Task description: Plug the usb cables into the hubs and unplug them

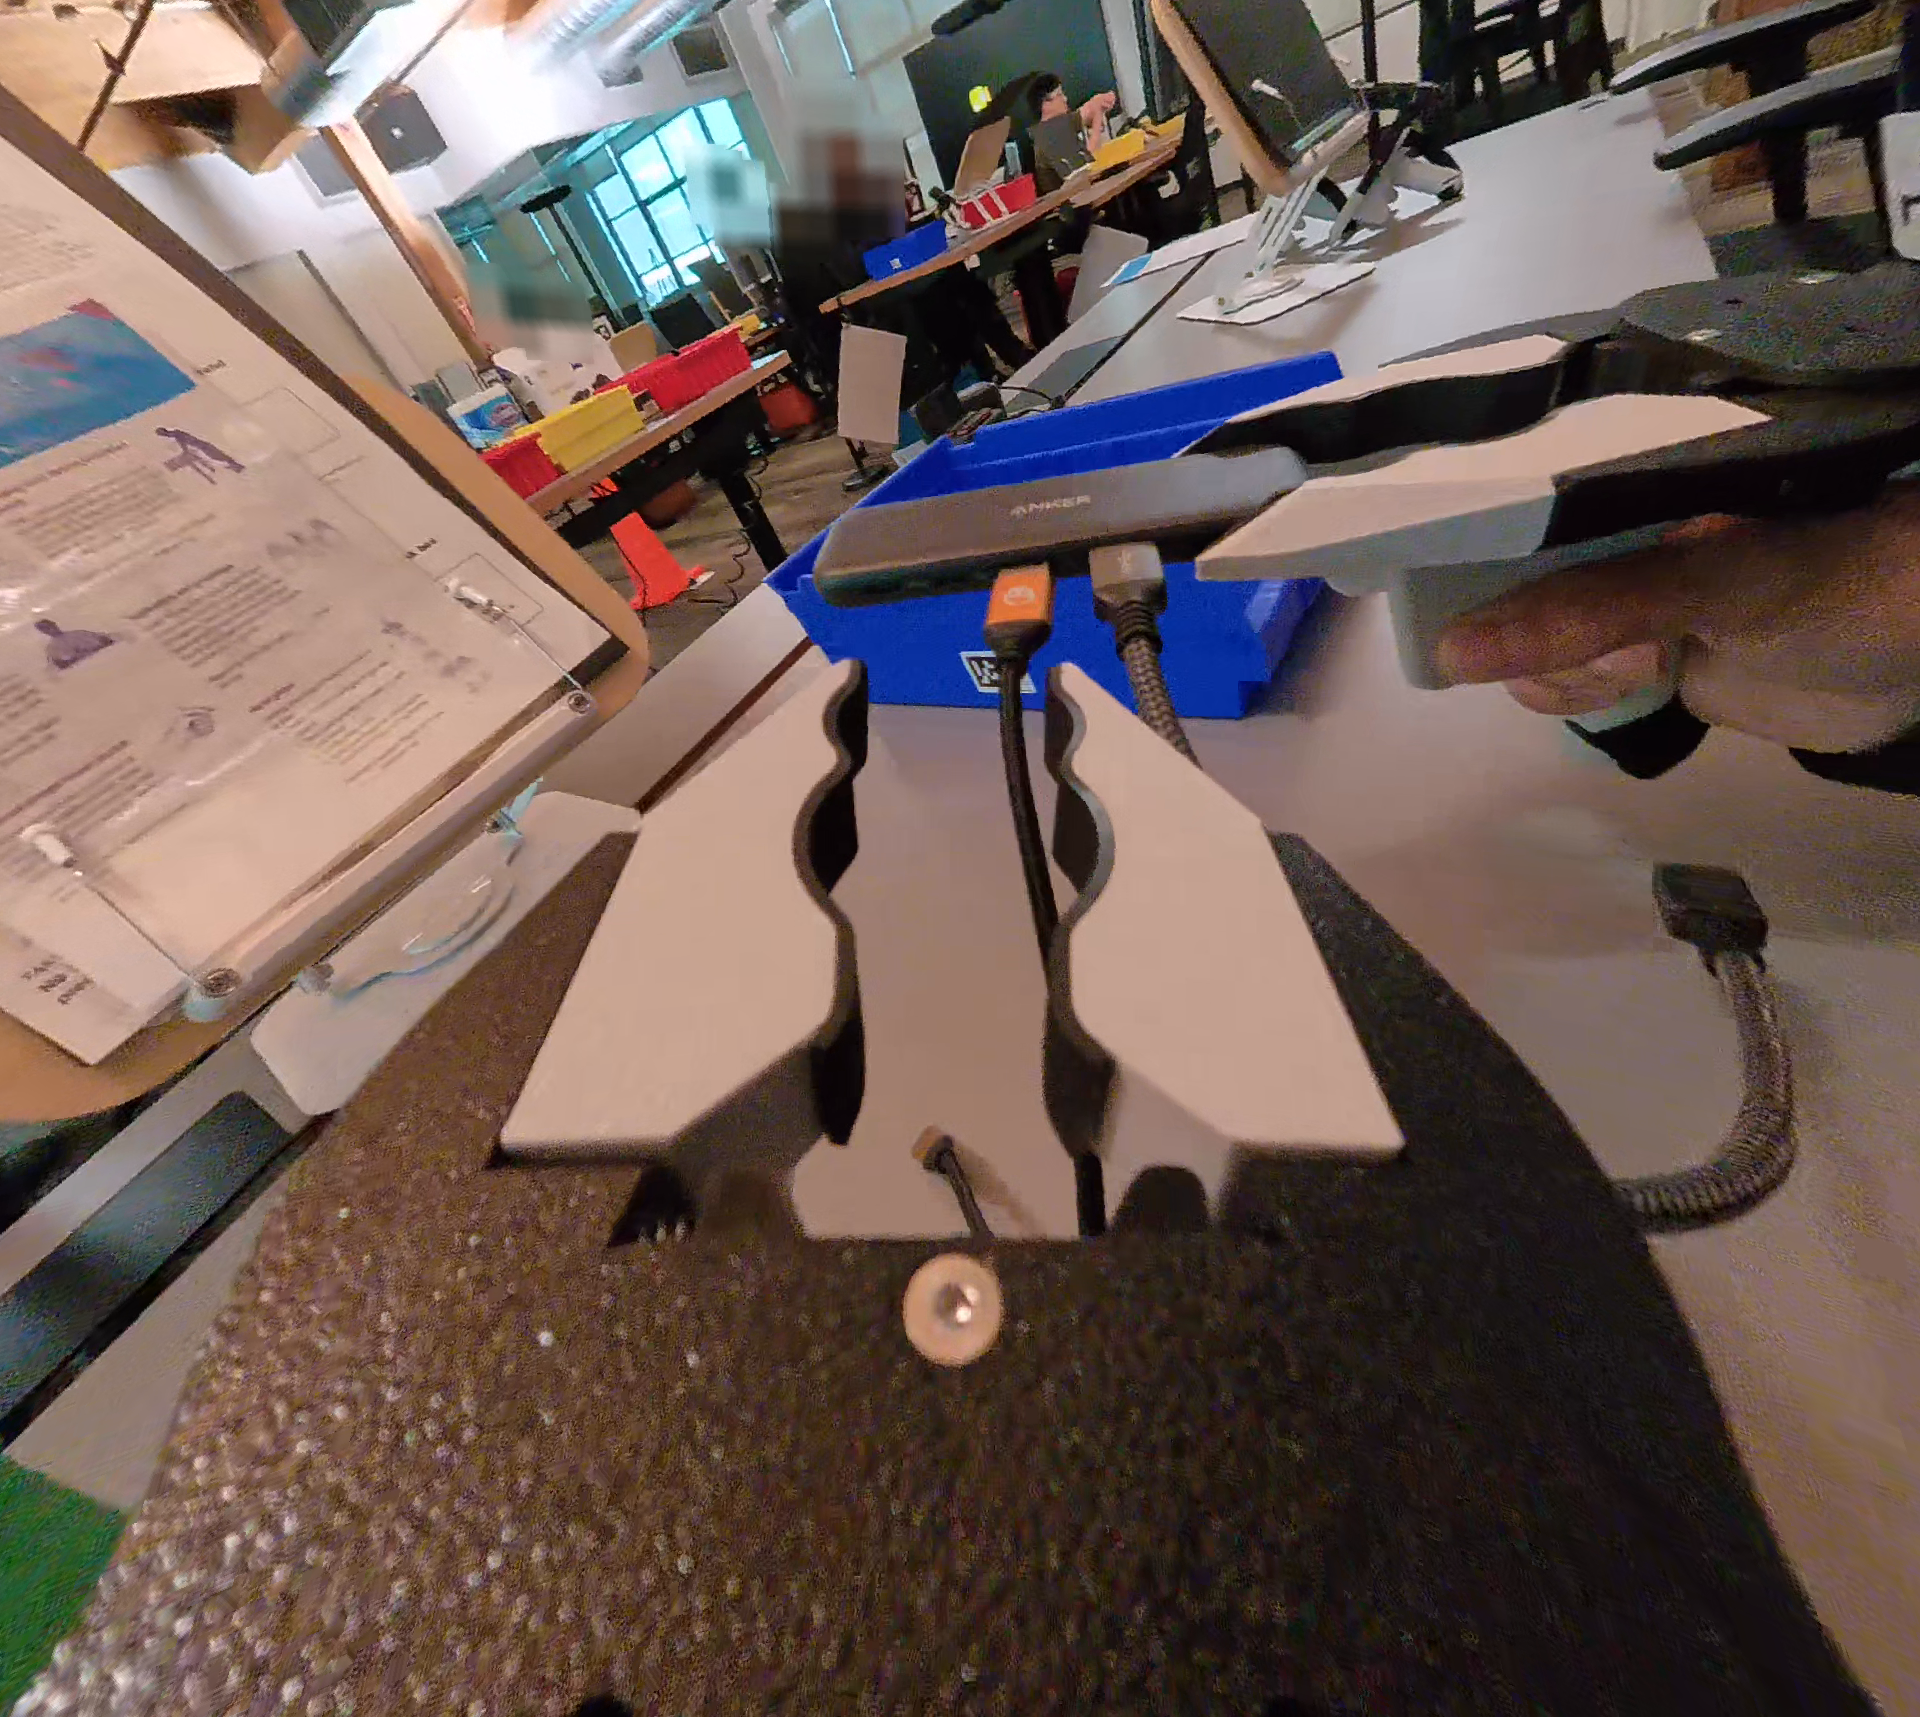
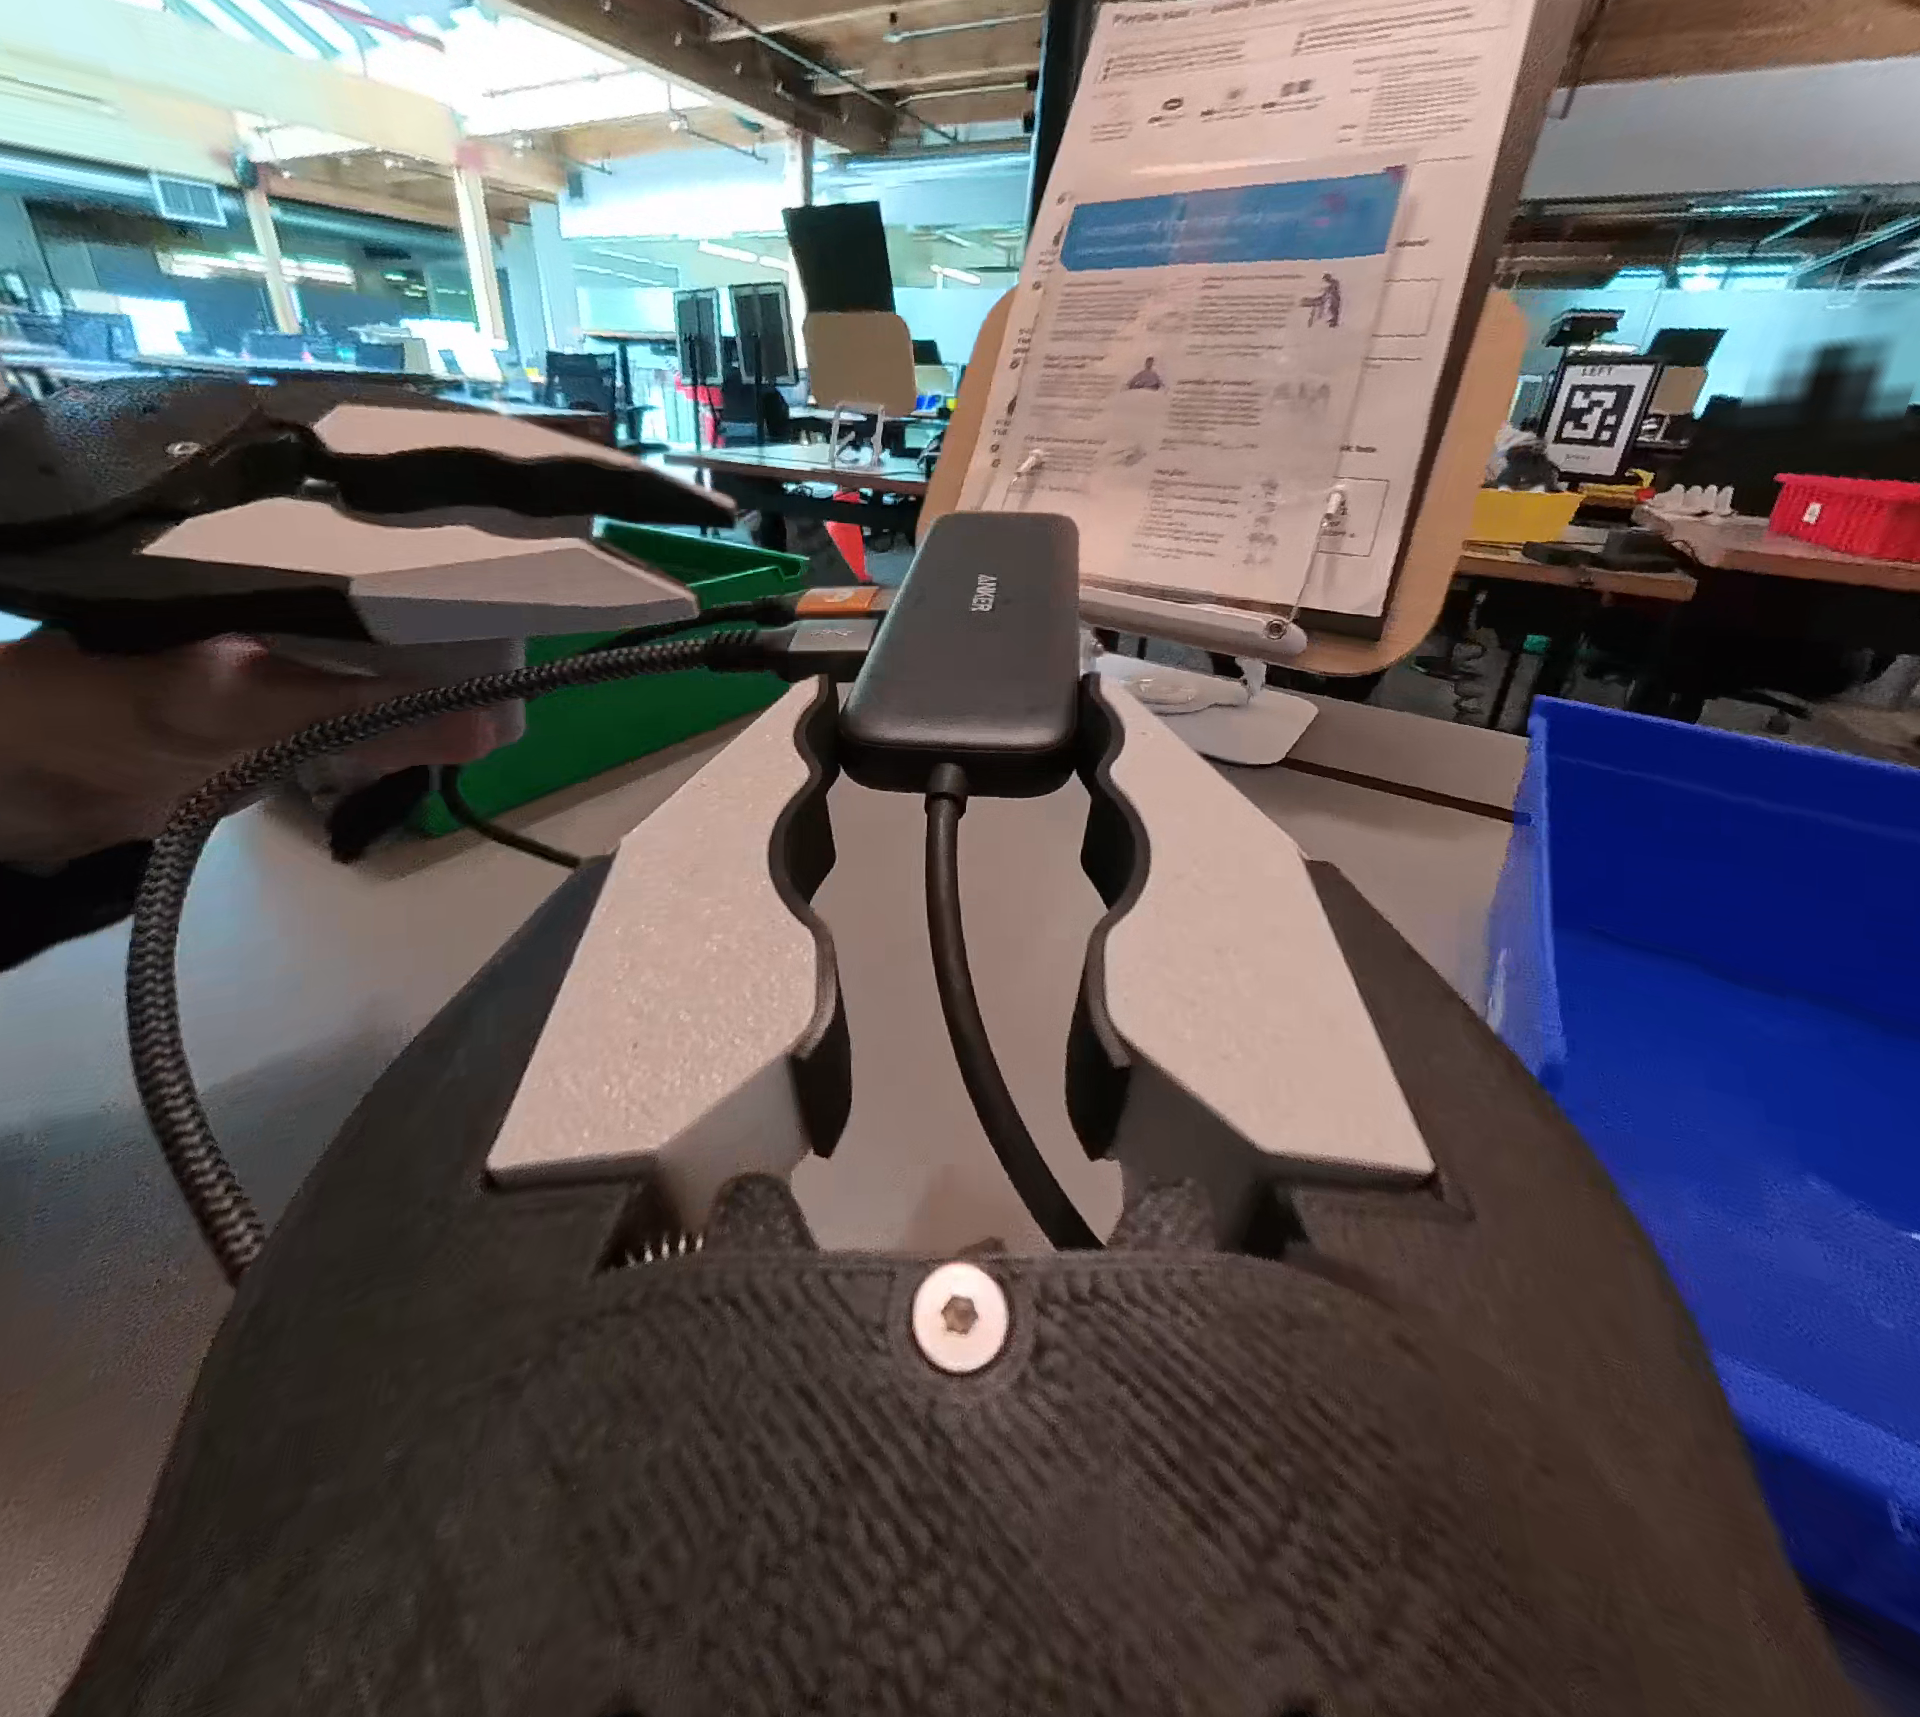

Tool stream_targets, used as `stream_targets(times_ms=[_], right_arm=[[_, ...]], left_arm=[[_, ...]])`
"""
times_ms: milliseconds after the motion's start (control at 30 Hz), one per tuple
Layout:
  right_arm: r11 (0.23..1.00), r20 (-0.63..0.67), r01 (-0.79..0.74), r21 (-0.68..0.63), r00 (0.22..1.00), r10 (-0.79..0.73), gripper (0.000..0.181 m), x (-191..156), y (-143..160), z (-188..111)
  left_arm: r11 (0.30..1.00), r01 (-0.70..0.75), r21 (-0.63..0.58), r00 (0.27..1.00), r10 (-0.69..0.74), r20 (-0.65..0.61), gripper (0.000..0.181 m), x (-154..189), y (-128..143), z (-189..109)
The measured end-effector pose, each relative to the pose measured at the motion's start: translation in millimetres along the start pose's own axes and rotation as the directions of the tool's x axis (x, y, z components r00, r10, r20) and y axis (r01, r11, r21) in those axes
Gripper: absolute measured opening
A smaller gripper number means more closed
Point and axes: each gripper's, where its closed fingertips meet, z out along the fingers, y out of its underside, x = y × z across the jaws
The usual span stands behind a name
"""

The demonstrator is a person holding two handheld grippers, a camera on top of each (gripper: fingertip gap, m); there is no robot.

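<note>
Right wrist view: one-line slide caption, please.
Right gripper clamps a dark grey USB hub with orange-plug and braided cables inserted; open left gripper nearby.

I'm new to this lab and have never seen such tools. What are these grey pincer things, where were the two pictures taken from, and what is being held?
They are hand-held grippers: a person squeezes one in each hand, and a camera on each looks forward along its two fingers. One picture comes from the left gripper, the other from the right gripper; each also shows the other gripper from the side.

The right gripper is shut on a dark USB hub, lifted off the grey table. Two cables are plugged into the hub's side: one with an orange plug and a braided one. The left gripper is open, its fingers on either side of the orange-plugged cable just below the hub. The braided cable's free end lies on the table. A blue bin and a green bin stand nearby, and a stand with printed sheets.
</note>
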Motion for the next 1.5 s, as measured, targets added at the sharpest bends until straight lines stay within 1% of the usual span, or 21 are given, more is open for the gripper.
stream_targets(times_ms=[100,167,233,267,433,567,667,767,833,867,900,933,1000,1067,1200,1300,1433,1500], right_arm=[[1.000,0.023,0.002,0.024,1.000,-0.003,0.045,-5,-4,0],[1.000,0.032,0.006,0.030,0.999,-0.006,0.045,-10,-7,0],[0.999,0.041,0.012,0.031,0.999,-0.014,0.045,-15,-7,1],[0.999,0.039,0.006,0.039,0.999,-0.008,0.045,-15,-7,1],[1.000,0.095,-0.014,0.015,0.995,0.012,0.045,-21,0,3],[0.998,0.087,0.063,-0.020,0.994,-0.061,0.045,-23,6,4],[0.999,0.104,0.035,0.008,0.994,-0.036,0.045,-25,2,4],[0.997,0.099,0.072,-0.016,0.993,-0.070,0.046,-24,8,5],[0.995,0.076,0.097,-0.018,0.993,-0.095,0.045,-22,6,5],[0.994,0.062,0.111,-0.011,0.992,-0.110,0.045,-20,2,5],[0.991,0.033,0.132,-0.013,0.991,-0.132,0.045,-14,-1,3],[0.988,0.001,0.153,-0.013,0.988,-0.153,0.045,-6,-6,1],[0.985,-0.058,0.173,-0.008,0.983,-0.173,0.045,14,-17,-7],[0.984,-0.094,0.178,-0.002,0.980,-0.178,0.045,33,-29,-15],[0.969,-0.188,0.248,0.016,0.952,-0.241,0.045,71,-65,-25],[0.944,-0.269,0.329,0.004,0.910,-0.316,0.045,104,-102,-27],[0.912,-0.403,0.410,-0.017,0.832,-0.382,0.046,158,-157,-30],[0.895,-0.491,0.445,-0.040,0.771,-0.406,0.045,190,-180,-34]], left_arm=[[1.000,0.000,-0.025,1.000,0.000,-0.023,0.028,6,5,5],[1.000,-0.004,-0.031,1.000,0.003,-0.027,0.021,7,7,6],[1.000,-0.003,0.005,0.999,0.003,-0.038,0.009,10,2,5],[1.000,0.002,0.009,0.999,-0.002,-0.044,0.005,11,1,4],[0.999,-0.032,0.027,0.999,0.033,-0.040,0.004,11,-2,2],[0.993,-0.098,-0.059,0.994,0.094,-0.056,0.004,11,8,1],[0.999,-0.043,0.006,0.997,0.043,-0.068,0.004,12,0,0],[0.997,-0.064,-0.034,0.995,0.061,-0.081,0.004,12,10,1],[0.998,-0.043,-0.045,0.995,0.038,-0.094,0.006,13,12,3],[0.999,-0.024,-0.038,0.996,0.020,-0.091,0.013,11,8,2],[1.000,0.000,-0.018,0.998,-0.001,-0.071,0.024,6,2,-1],[1.000,0.028,0.014,0.999,-0.027,-0.046,0.030,-1,-6,-7],[0.992,0.093,0.090,0.996,-0.092,-0.008,0.034,-17,-24,-20],[0.982,0.138,0.131,0.990,-0.142,0.019,0.033,-32,-32,-33],[0.977,0.192,0.095,0.978,-0.199,0.068,0.034,-53,-19,-42],[0.971,0.231,0.055,0.971,-0.234,0.051,0.034,-53,-7,-38],[0.966,0.255,-0.041,0.967,-0.254,0.032,0.036,-46,13,-29],[0.966,0.254,-0.055,0.967,-0.252,0.031,0.037,-44,16,-26]])
